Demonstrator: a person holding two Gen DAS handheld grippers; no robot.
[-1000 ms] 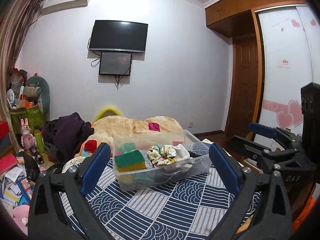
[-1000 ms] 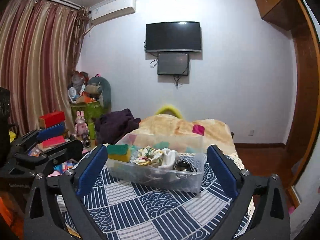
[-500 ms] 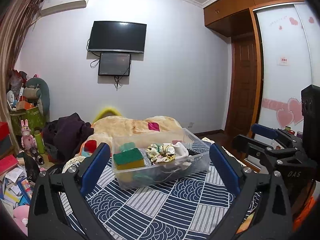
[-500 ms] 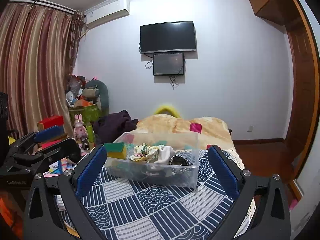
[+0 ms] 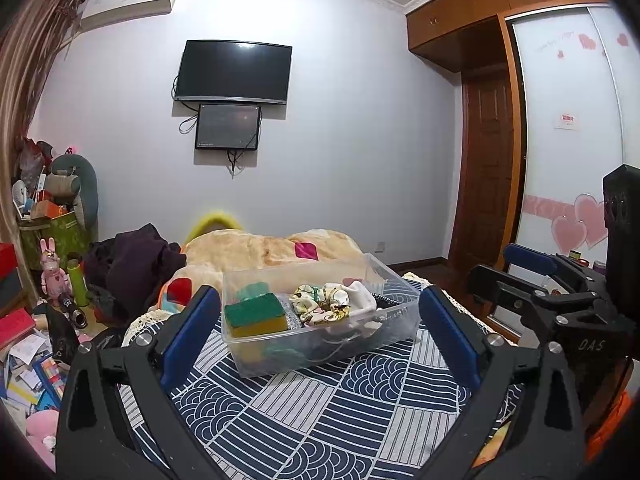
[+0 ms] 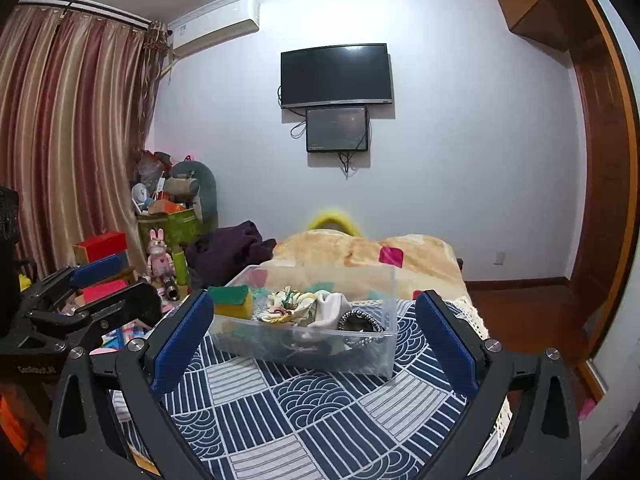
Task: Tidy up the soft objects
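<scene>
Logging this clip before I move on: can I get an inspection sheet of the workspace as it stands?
Surface: blue patterned cloth, bare in front of the bin.
Job's things: clear bin holds a green-yellow sponge, floral fabric, white cloth.
Clutter: toys and boxes left of the table.
Grippers: left gripper and right gripper open, empty.
Cables: below the wall screens.
Surroundings: blanket-covered bed, curtains.

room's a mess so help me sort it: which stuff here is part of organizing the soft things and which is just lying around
Part of the job:
clear bin
green and yellow sponge
floral cloth
white cloth
left gripper, open
right gripper, open

Just lying about:
dark clothes pile
pink rabbit toy
wall TV
</scene>
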